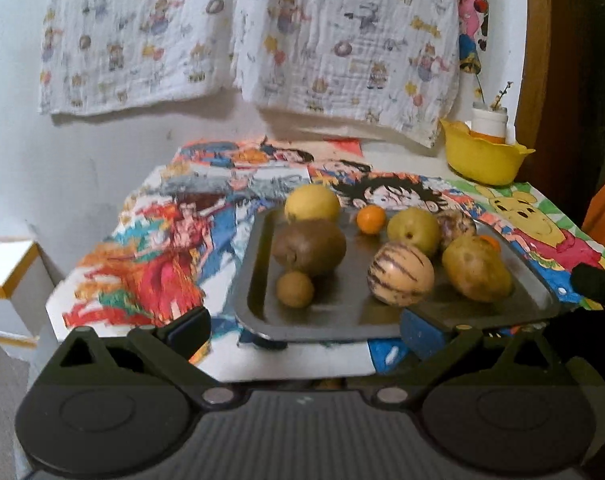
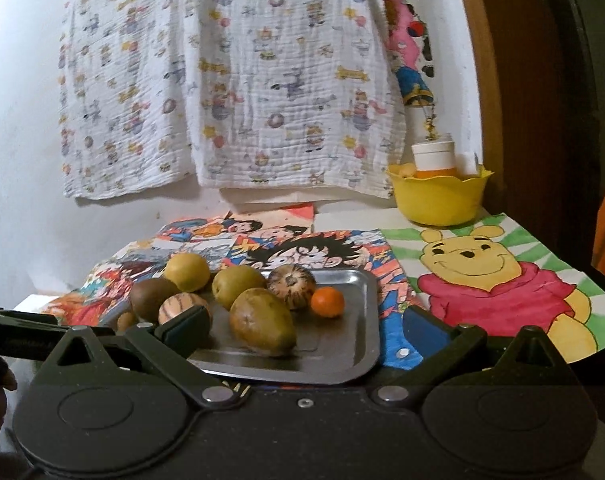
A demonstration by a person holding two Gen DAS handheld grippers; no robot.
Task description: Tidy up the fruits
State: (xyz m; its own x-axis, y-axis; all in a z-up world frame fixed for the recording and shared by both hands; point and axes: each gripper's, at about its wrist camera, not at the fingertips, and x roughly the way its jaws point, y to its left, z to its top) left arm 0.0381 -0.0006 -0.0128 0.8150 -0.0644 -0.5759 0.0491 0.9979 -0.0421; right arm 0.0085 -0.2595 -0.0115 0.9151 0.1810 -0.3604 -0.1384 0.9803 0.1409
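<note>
**Both claws poised before the fruit tray**

We hold the left claw (image 1: 304,330) and right claw (image 2: 304,330) spread wide and empty, just short of the metal tray (image 1: 258,248); the fruits crowd on it, from the brown kiwi (image 1: 308,246) to the striped melon (image 1: 400,278) and small orange (image 2: 327,301); we judge it best to take an outer fruit first, closing gently so neighbours stay put; the bench wears cartoon posters (image 2: 498,280); a yellow bowl (image 2: 438,196) stands at the back beneath a hanging printed cloth (image 2: 230,80).

dim, warm indoor light; both views soft and grainy, with fisheye bending and black vignette at the corners (worst at the rim). faint glare on the tray (image 2: 358,280); fruit shadows are soft.
</note>
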